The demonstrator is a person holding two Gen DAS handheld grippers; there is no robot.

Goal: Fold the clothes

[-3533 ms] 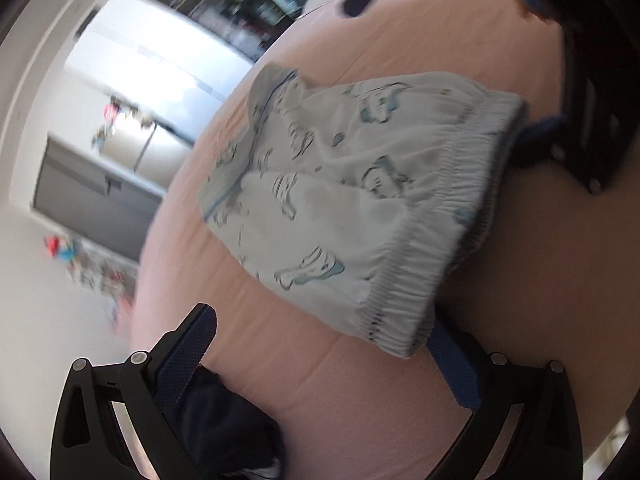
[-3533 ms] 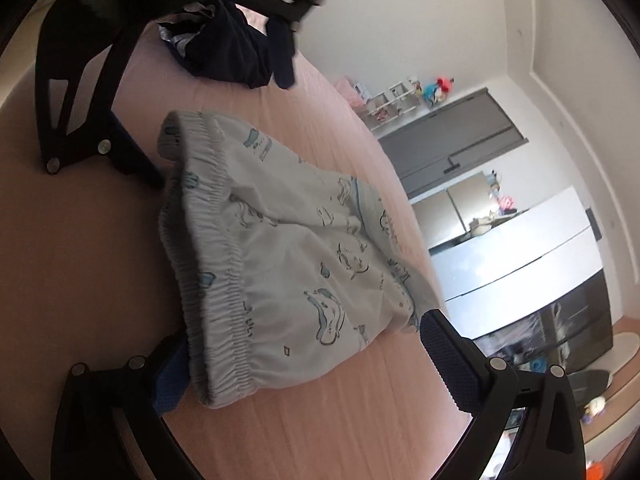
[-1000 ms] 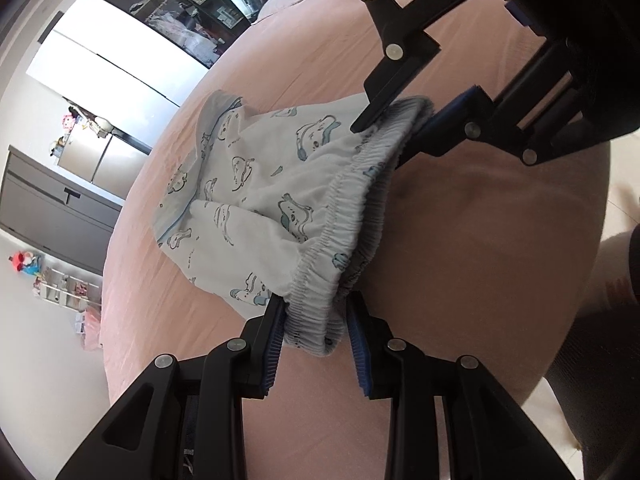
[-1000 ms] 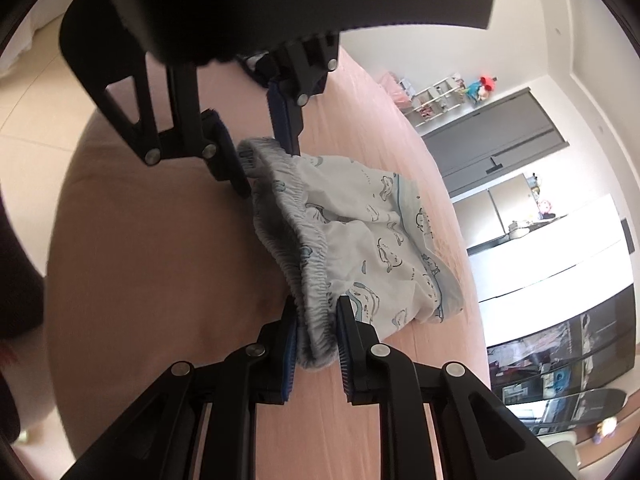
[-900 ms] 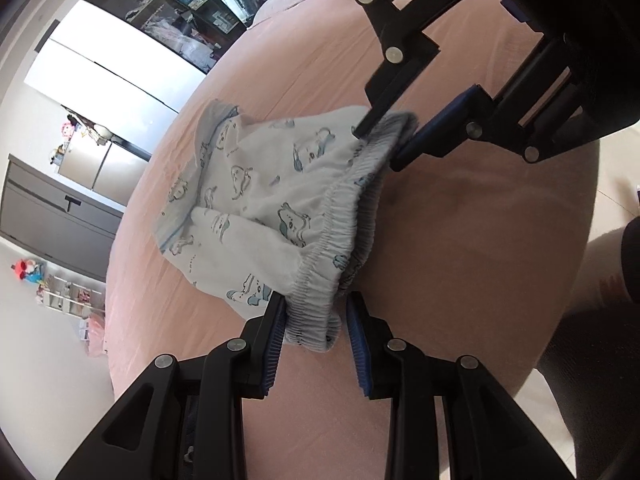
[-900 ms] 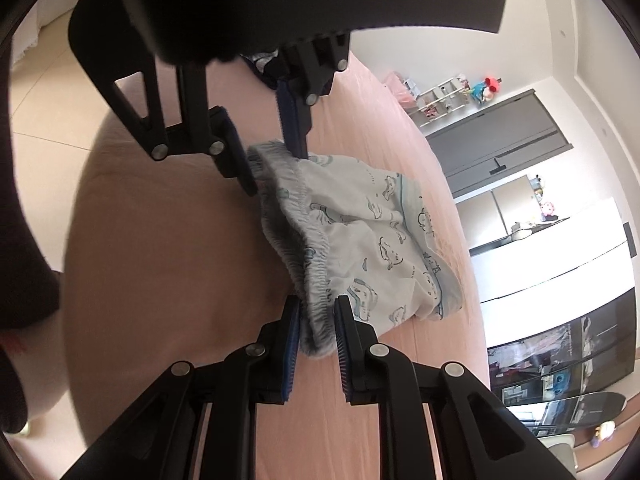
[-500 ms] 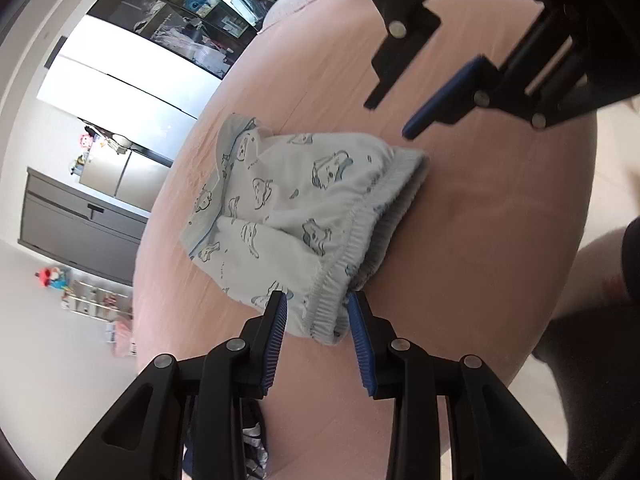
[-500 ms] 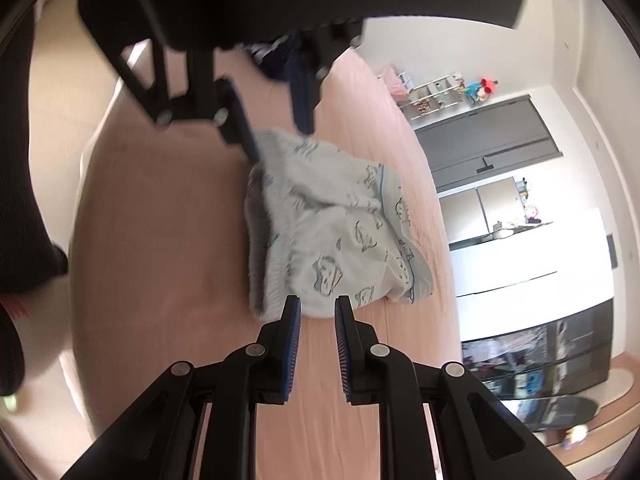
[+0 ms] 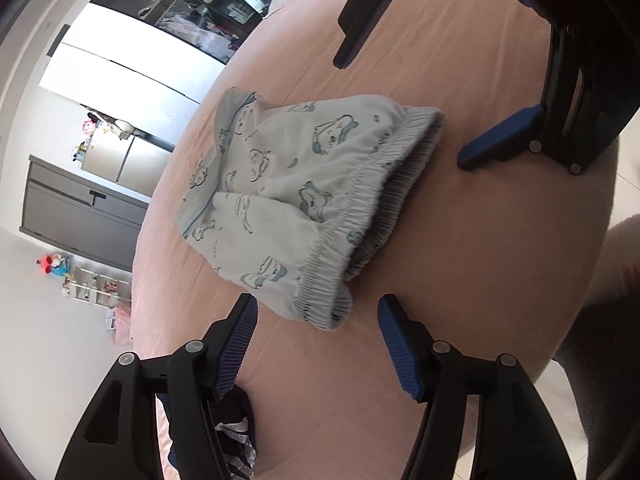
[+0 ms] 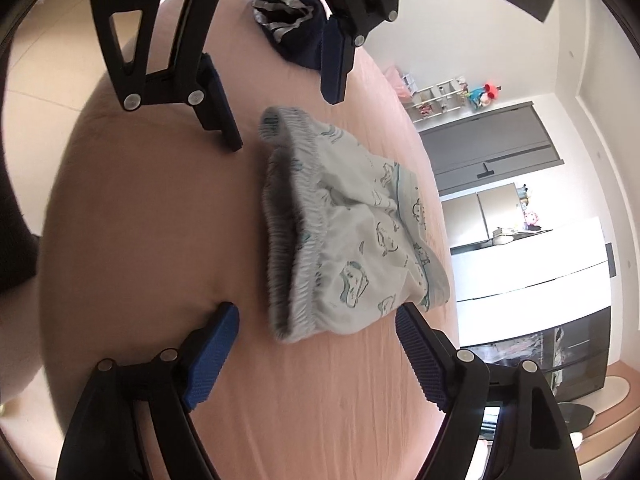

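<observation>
- The pale printed cotton shorts with the gathered elastic waistband [image 9: 304,200] lie folded on the pink-sheeted bed [image 9: 480,248], waistband toward me; how many layers sit underneath I cannot make out.
- My left gripper [image 9: 316,344] has its blue-padded jaws opening, one pad either side of the near waistband corner and neither pressing the cloth.
- My right gripper [image 10: 316,344] is opening too, wide apart around the other waistband end, with the fabric lying free between the pads.
- From each wrist view the opposite gripper's black frame covers the top of the picture and hides part of the bed behind it.
- A dark navy garment with grey stripes [image 10: 288,8] sits crumpled farther along the bed, partly screened by the left gripper's fingers; what kind of garment it is I cannot tell.
- The bed's rounded near edge falls away close behind the waistband; bare pink sheet stays open on both sides of the shorts.
- Grey cabinets [image 10: 492,148] and a shelf of toys [image 10: 448,92] stand well beyond the bed.
</observation>
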